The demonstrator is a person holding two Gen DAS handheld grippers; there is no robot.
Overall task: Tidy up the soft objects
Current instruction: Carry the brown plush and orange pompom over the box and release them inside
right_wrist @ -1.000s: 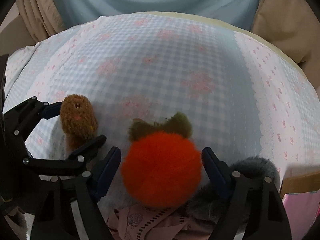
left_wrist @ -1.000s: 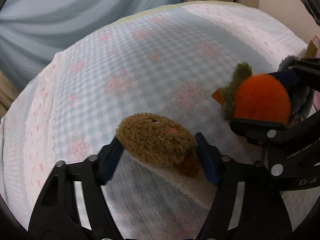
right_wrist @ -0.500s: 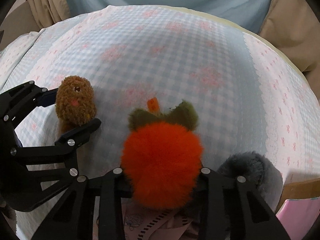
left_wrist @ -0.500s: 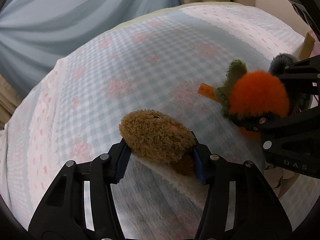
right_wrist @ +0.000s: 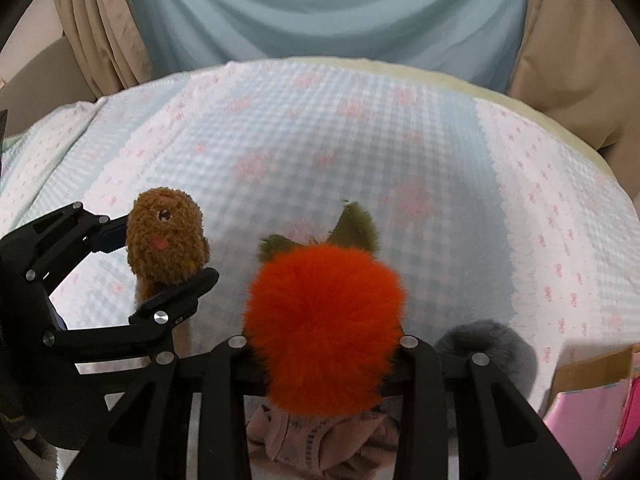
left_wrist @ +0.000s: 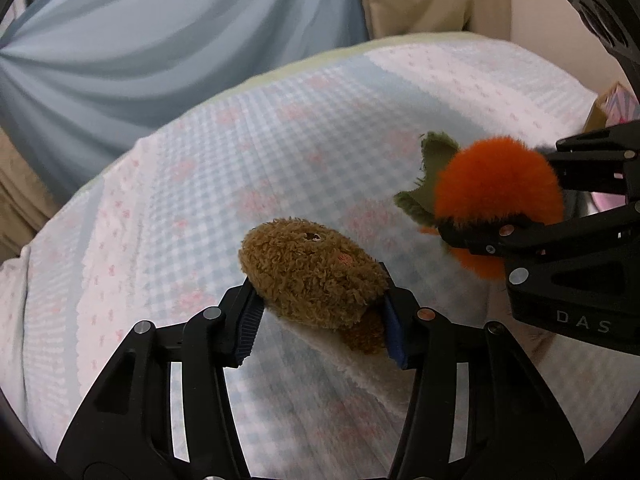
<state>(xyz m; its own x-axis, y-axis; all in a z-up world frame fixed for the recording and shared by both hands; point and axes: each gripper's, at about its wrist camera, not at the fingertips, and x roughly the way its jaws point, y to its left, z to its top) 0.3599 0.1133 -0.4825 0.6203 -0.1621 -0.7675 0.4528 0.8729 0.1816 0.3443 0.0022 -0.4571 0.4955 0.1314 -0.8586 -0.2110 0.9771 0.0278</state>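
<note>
In the left wrist view, the left gripper (left_wrist: 316, 320) has its fingers (left_wrist: 246, 320) clamped on a brown curly plush toy (left_wrist: 312, 276), one blue-padded finger on each flank. The toy's rounded head points away from the camera, and a cream-coloured fabric part (left_wrist: 368, 372) hangs from its underside between the fingers. It is held above a bed covered with a blue-and-white checked cloth (left_wrist: 224, 168) with pale pink flower prints. To the right, the right gripper (left_wrist: 532, 200) reaches in from the edge of the picture and pinches a fluffy orange plush ball (left_wrist: 496, 184) with olive-green leaves (left_wrist: 434, 156) that point toward the middle of the bed. The two toys are near each other but apart. A pale blue curtain (left_wrist: 160, 40) hangs behind the bed.

In the right wrist view, the right gripper (right_wrist: 322, 356) has its fingers pressed into both sides of the orange plush ball (right_wrist: 324, 324), which bulges out over them; the green leaves (right_wrist: 356, 228) stick up on its far side. To the left, the left gripper (right_wrist: 160, 256) holds the brown curly plush toy (right_wrist: 166, 236) upright, its small face turned to the camera. Just right of the right gripper, a grey fluffy ball (right_wrist: 492, 344) lies at the near edge of the checked cloth (right_wrist: 340, 152). Under the gripper lies a crumpled pinkish-brown cloth (right_wrist: 316, 436). A pink box (right_wrist: 592, 412) shows at the lower right.
</note>
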